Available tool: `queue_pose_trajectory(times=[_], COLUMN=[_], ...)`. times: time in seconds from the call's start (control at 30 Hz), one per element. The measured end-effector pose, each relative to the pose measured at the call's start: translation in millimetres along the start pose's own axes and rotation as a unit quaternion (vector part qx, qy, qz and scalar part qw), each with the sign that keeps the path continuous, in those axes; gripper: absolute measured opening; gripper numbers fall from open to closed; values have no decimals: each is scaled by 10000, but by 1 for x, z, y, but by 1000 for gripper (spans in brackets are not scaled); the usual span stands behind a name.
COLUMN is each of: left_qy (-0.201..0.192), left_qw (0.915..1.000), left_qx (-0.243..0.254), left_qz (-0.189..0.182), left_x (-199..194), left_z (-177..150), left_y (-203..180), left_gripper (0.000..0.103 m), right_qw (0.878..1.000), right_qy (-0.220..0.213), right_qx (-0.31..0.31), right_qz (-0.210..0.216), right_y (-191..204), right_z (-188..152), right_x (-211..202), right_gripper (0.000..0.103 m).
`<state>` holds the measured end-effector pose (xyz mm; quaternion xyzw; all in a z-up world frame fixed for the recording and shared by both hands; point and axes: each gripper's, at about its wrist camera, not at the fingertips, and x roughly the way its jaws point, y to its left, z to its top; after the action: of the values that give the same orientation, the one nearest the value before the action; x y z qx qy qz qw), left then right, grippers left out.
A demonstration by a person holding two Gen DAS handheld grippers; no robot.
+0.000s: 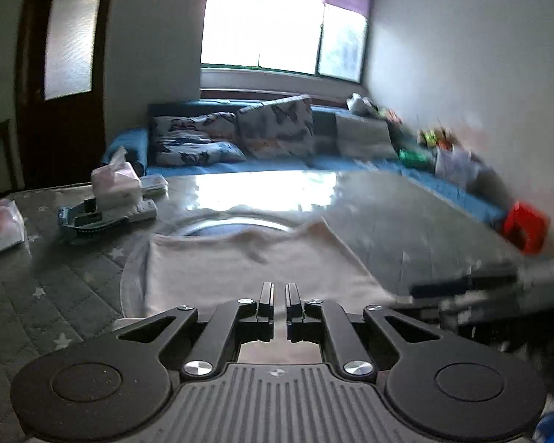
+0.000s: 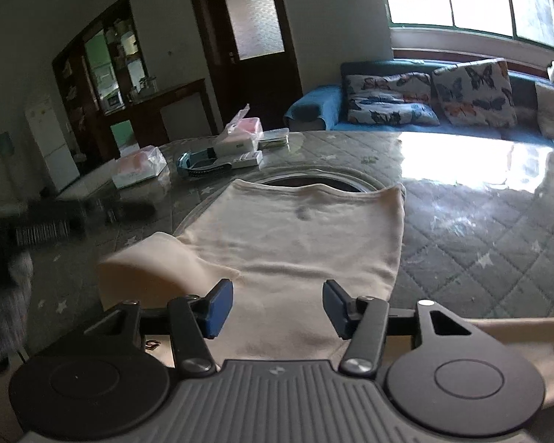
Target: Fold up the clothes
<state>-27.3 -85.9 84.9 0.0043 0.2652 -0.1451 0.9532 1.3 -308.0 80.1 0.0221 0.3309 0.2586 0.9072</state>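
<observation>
living room, bright window behind a blue sofa [image 2: 480, 129] with butterfly cushions; quilted star-pattern cover under glass on the surface [image 2: 480, 229], round inset in the middle. cream garment [image 2: 295, 243] lies flat on the surface, partly over that round inset, directly ahead of both cameras. long axis runs near-to-far from the operator; far edge, which looks like a neckline or hem (cannot tell which), points toward the sofa. right side looks already folded in, giving a straight right edge; on the left a loose flap or sleeve [image 2: 147, 269] sticks out sideways, slightly raised and blurred. left hand-held gripper [image 1: 279, 297]: fingers nearly together, thin gap between them, sitting over the near edge of the cloth; whether fabric is pinched in that gap i cannot tell. right hand-held gripper [image 2: 277, 306]: jaws spread wide, blue pads [image 2: 216, 308] either side of the near cloth, nothing held. key relation: the loose flap lies left of the garment's axis, near the left pad in the right wrist view, and probably closer to the left side overall, so the likely next move is to grab it and fold it across the axis. clutter at far left: tissue pack [image 2: 138, 166], small boxes [image 2: 240, 136], blue tool [image 2: 199, 162], well apart from the cloth.
</observation>
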Motion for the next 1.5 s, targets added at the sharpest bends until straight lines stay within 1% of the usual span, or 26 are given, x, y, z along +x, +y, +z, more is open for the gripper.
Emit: queue_pose_trajectory(times=[0.03,0.07,0.13,0.2,0.23,0.27,0.37,0.4,0.43,0.5,0.63,0.7,0.73,0.77,0.83,0.87,0.9,0.97,1.13,1.23,1.37,1.43,1.47,1.5], left_qy=[9,20,33,52,87,129,292,337,381,467,644,690,701,712,733,744,754,780,874,825,806,795,789,778], left_qw=[10000,9999,9994,9983,9975,9963,9923,9909,9896,9879,9844,9840,9841,9843,9844,9845,9846,9848,9848,9844,9832,9828,9829,9830], left_qx=[84,129,160,109,30,-71,-270,-325,-376,-459,-678,-741,-751,-761,-781,-791,-801,-806,-523,-279,-50,43,81,134], left_qz=[36,102,306,565,703,845,1173,1260,1333,1405,1488,1463,1446,1428,1393,1375,1358,1328,1404,1529,1639,1665,1663,1659], left_x=[-1,-4,-12,-20,-24,-28,-38,-42,-46,-52,-53,-50,-48,-46,-42,-40,-38,-33,-20,-18,-17,-17,-17,-18], left_z=[-3,-7,-14,-20,-24,-29,-45,-50,-56,-67,-81,-82,-82,-81,-81,-80,-80,-79,-82,-83,-84,-84,-84,-85], left_y=[0,2,11,26,35,45,70,76,81,87,97,98,97,97,95,95,94,92,83,76,70,67,66,64], left_gripper=[10,19,30,31,37,40,40,42,45,47,48,48,49,50,52,53,53,53,53,52,51,47,41,39], right_qw=[10000,10000,10000,9999,9999,9998,9989,9984,9980,9965,9946,9931,9927,9924,9922,9923,9926,9935,9962,9962,9946,9933,9928,9929], right_qy=[10,19,57,95,117,140,286,351,404,558,784,917,956,988,1022,1017,1005,926,460,110,-254,-404,-460,-462], right_qx=[26,52,43,26,8,-3,-40,-69,-78,-73,-143,-162,-194,-228,-310,-360,-355,-379,-579,-756,-974,-1065,-1099,-1093], right_qz=[6,12,36,77,119,160,369,434,480,610,659,713,706,691,643,605,584,538,467,419,266,177,126,71], right_y=[-1,-2,-2,0,2,4,13,17,20,28,42,50,54,57,63,65,66,67,70,71,71,70,69,66], right_z=[0,-1,-1,-1,-2,-1,-1,0,0,1,-1,-4,-5,-7,-8,-8,-7,-3,18,34,50,55,57,56], right_x=[0,0,1,4,6,9,23,31,37,54,80,91,95,98,101,102,101,96,67,42,14,1,-4,-6], right_gripper=[54,54,54,53,52,51,49,49,48,47,45,39,38,34,24,15,7,4,3,3,3,3,3,3])
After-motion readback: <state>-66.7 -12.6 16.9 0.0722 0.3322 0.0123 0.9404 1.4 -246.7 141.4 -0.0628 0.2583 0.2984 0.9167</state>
